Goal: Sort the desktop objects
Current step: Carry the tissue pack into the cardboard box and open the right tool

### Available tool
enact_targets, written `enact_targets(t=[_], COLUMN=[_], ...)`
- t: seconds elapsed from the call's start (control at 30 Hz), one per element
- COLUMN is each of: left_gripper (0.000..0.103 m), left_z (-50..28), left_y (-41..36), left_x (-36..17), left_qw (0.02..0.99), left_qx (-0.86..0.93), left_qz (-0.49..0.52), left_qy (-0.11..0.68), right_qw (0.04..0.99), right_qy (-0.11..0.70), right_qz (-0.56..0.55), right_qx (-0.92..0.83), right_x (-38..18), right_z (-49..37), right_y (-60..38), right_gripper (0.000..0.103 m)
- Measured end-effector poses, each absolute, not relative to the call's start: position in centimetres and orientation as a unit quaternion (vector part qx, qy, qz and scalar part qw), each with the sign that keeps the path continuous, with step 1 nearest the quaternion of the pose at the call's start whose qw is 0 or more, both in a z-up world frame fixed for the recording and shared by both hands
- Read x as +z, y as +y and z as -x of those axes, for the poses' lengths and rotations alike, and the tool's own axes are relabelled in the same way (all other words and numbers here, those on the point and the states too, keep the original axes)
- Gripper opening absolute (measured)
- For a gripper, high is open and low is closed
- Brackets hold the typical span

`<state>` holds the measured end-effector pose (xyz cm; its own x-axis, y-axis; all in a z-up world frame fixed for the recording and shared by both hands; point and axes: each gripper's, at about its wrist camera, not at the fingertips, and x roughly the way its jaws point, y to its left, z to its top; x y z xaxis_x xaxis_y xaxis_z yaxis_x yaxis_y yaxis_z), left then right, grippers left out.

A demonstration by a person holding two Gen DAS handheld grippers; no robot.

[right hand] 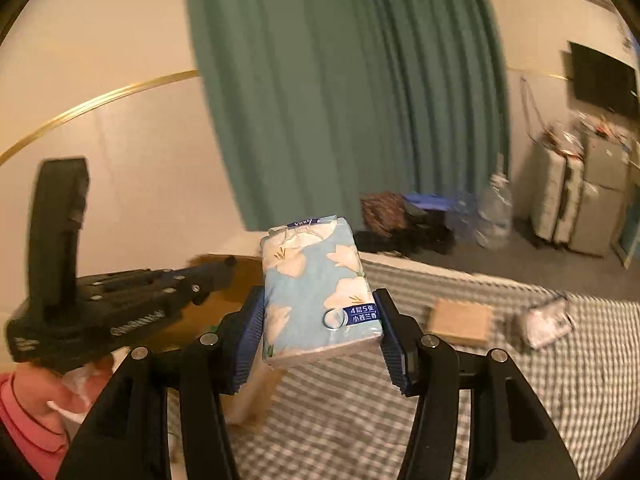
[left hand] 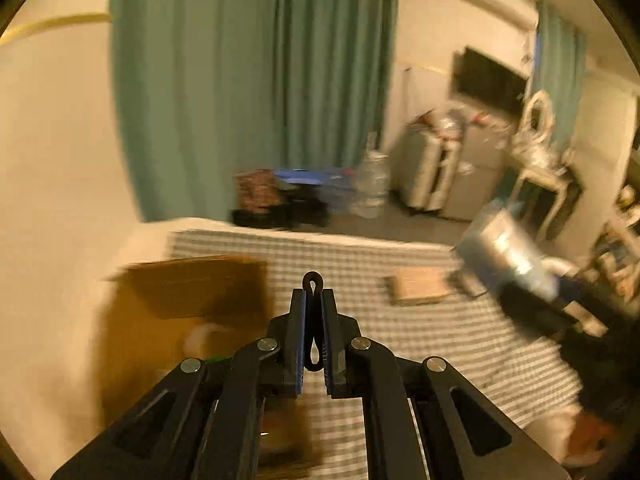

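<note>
Blurred cardboard box [left hand: 188, 300] beyond left gripper [left hand: 313, 300] pinching black loop [left hand: 313, 284]; right gripper [right hand: 320, 316] clamping tissue pack [right hand: 316, 288].

The tissue pack [right hand: 320, 292] sits between the right tongs [right hand: 320, 320], above the counter [right hand: 520, 400]. The left tongs [left hand: 314, 300], with a thin loop [left hand: 313, 282] between them, are to its left. The cardboard box [left hand: 192, 292] stands at the counter's left end; the flat packet [right hand: 460, 322] lies right of the pack. Behind the counter hangs the curtain [right hand: 340, 100].
</note>
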<state>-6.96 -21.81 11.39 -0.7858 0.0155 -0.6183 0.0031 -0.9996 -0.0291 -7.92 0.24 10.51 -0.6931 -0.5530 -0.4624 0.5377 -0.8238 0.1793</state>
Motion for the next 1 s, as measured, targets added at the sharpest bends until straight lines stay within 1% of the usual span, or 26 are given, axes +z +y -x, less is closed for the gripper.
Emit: enact_targets(t=[0.13,0.2,0.33,0.47,0.6,0.73,0.8,0.83,0.87,0.9,0.93,0.97,1.0], left_gripper=[0.007,0.007,0.007,0.007,0.007,0.007,0.011,0.014,0.028,0.055,0.069,0.087,0.095], left_z=[5.7,5.7,5.7,6.4,6.8,7.3,7.4,7.4,7.3,7.3,7.2,7.0,6.7], left_y=[-26.1,-27.8,-30.3,-31.7,-32.9,-33.5,-33.7,-33.7,-33.6,-33.5,-33.4,-33.3,-33.1], left_x=[9.6,8.3,5.3,2.3,0.3,-0.2,-0.3,-0.3,-0.2,-0.3,-0.2,-0.1,0.3], left_qw=[-0.036,-0.052,-0.065,-0.069,-0.054,-0.053,-0.054,-0.059,-0.065,-0.07,-0.079,-0.087,-0.099], left_qx=[0.942,0.939,0.936,0.928,0.924,0.925,0.926,0.927,0.927,0.927,0.927,0.929,0.933], left_qz=[0.335,0.339,0.347,0.366,0.376,0.375,0.371,0.369,0.369,0.368,0.365,0.359,0.347], left_qy=[-0.001,-0.007,-0.016,-0.022,-0.042,-0.04,-0.039,-0.034,-0.027,-0.019,-0.011,-0.007,-0.004], right_qw=[0.326,0.336,0.345,0.333,0.322,0.321,0.316,0.315,0.313,0.314,0.315,0.31,0.306], right_qy=[0.002,0.014,0.033,0.064,0.077,0.074,0.068,0.061,0.05,0.036,0.025,0.018,0.015], right_qz=[-0.264,-0.278,-0.314,-0.334,-0.36,-0.368,-0.365,-0.365,-0.364,-0.362,-0.358,-0.351,-0.341], right_qx=[-0.908,-0.9,-0.884,-0.88,-0.872,-0.87,-0.873,-0.874,-0.876,-0.877,-0.879,-0.883,-0.889], right_x=[10.1,9.1,6.5,3.2,0.2,-1.3,-1.4,-1.3,-1.1,-0.8,-0.6,-0.2,0.1], right_z=[7.6,7.7,8.8,9.4,10.6,11.6,11.8,12.1,12.2,12.4,12.4,12.3,12.2], right_y=[-4.7,-7.4,-11.7,-15.3,-17.3,-17.7,-17.9,-17.8,-17.7,-17.5,-17.4,-17.1,-16.8], right_gripper=[0.053,0.053,0.053,0.053,0.053,0.054,0.056,0.056,0.056,0.062,0.066,0.075,0.075])
